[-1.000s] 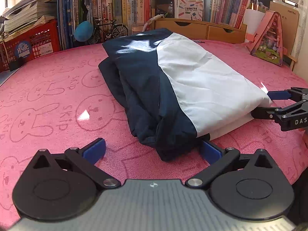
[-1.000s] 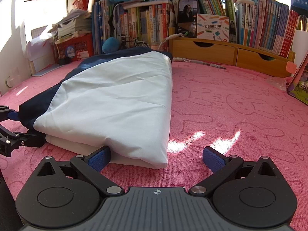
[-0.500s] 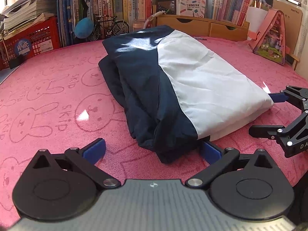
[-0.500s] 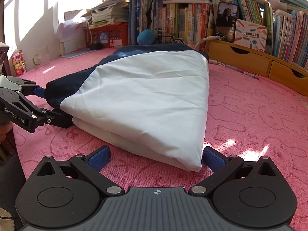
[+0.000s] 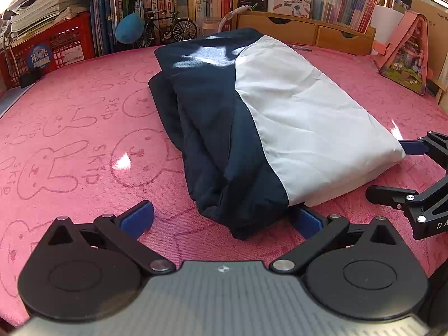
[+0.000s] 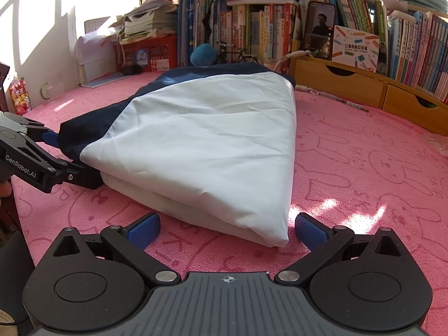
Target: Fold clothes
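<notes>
A folded navy and white garment [image 5: 302, 117] lies flat on the pink bunny-print cloth [image 5: 78, 117]. My left gripper [image 5: 224, 218] is open at its dark near corner. The navy fabric reaches down between the fingers, and the right blue pad [image 5: 308, 221] sits against it. My right gripper [image 6: 228, 228] is open in front of the white corner of the garment [image 6: 210, 134], with both pads a little short of the fabric. Each gripper shows in the other view: the right gripper [image 5: 403, 172] beside the white edge, the left gripper [image 6: 65, 155] by the navy edge.
Bookshelves [image 6: 252, 33] and wooden drawers [image 6: 350, 84] line the back. A red basket [image 5: 50, 53] with papers stands at the back left, beside a model bicycle [image 5: 168, 28] and a blue ball [image 5: 128, 28]. A pink toy house [image 5: 406, 53] is at the back right.
Both grippers have drawn back slightly from the garment's near edge. The right gripper has shifted along it, so the white corner now lies between its open fingers. The garment has not moved.
</notes>
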Available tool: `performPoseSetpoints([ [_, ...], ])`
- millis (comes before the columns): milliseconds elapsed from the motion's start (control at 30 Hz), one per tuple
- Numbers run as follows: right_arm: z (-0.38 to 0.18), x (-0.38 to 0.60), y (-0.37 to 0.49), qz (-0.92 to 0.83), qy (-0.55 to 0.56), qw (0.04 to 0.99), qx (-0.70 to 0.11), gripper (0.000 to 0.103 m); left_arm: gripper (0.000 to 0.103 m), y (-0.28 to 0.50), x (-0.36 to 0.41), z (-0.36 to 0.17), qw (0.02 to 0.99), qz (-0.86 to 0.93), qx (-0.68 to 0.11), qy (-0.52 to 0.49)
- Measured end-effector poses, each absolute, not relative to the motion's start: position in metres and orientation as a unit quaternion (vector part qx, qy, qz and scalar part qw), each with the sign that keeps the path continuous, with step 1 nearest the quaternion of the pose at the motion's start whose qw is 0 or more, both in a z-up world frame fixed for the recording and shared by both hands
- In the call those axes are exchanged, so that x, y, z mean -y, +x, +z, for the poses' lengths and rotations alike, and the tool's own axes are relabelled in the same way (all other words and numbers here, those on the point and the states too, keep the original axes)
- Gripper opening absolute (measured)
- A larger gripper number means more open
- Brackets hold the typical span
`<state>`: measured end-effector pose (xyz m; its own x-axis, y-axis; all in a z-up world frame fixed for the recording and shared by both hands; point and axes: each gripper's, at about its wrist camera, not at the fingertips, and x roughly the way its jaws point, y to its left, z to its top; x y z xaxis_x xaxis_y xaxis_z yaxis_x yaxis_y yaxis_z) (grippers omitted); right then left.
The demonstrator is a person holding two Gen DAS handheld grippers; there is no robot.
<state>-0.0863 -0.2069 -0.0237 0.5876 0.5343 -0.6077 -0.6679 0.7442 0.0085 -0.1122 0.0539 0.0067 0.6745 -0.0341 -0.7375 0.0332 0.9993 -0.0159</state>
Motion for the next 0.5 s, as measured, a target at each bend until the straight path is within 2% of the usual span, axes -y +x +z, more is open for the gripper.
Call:
performPoseSetpoints([
  [500,-0.024,0.2078,-0.0861,0.34,-0.112,0.884,-0.3,0.103,0.103,-0.1133,-0.0527,0.0054,0.917,-0.015,-0.398,-0.001],
])
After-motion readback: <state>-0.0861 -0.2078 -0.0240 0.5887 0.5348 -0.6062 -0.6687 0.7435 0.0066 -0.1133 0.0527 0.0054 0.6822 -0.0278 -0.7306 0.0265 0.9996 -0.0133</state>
